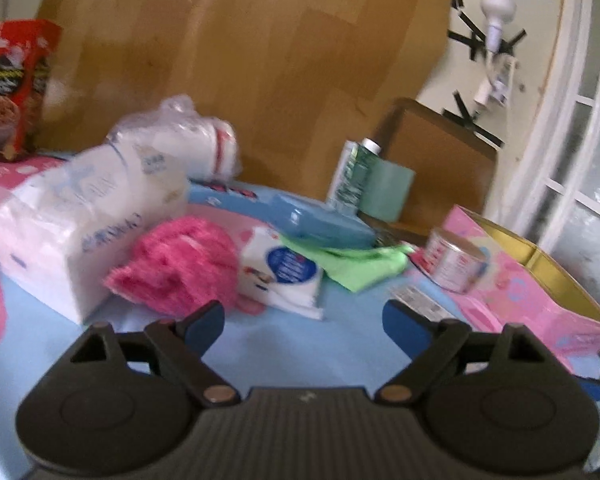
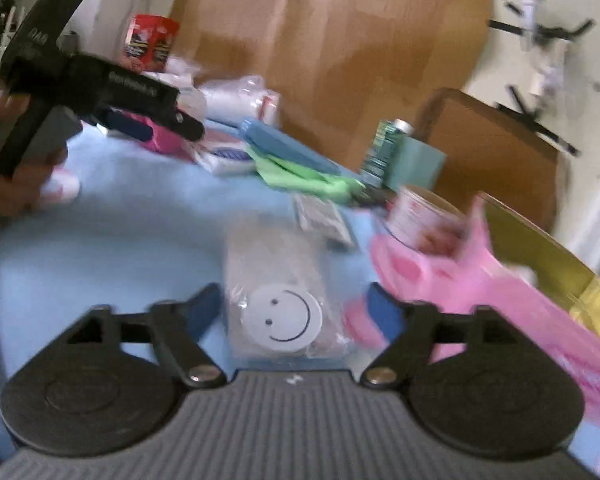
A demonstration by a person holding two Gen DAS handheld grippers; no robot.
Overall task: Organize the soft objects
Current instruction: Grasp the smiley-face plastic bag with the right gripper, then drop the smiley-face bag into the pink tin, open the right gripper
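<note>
Right gripper (image 2: 294,312) spread wide around clear packet with smiley sticker (image 2: 286,318), just left of pink box (image 2: 500,292). Looks like picking-up step; next, squeeze gently. Left gripper (image 1: 303,320) spread, empty, near fluffy pink cloth (image 1: 180,268), farther left of box.

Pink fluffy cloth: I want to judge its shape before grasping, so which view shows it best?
The left wrist view. The pink fluffy cloth lies whole and unobstructed just ahead of the open left gripper. In the right wrist view, only a pink sliver shows behind the left gripper's body.

Tin can (image 1: 456,265) beside green carton (image 1: 350,176)
</note>
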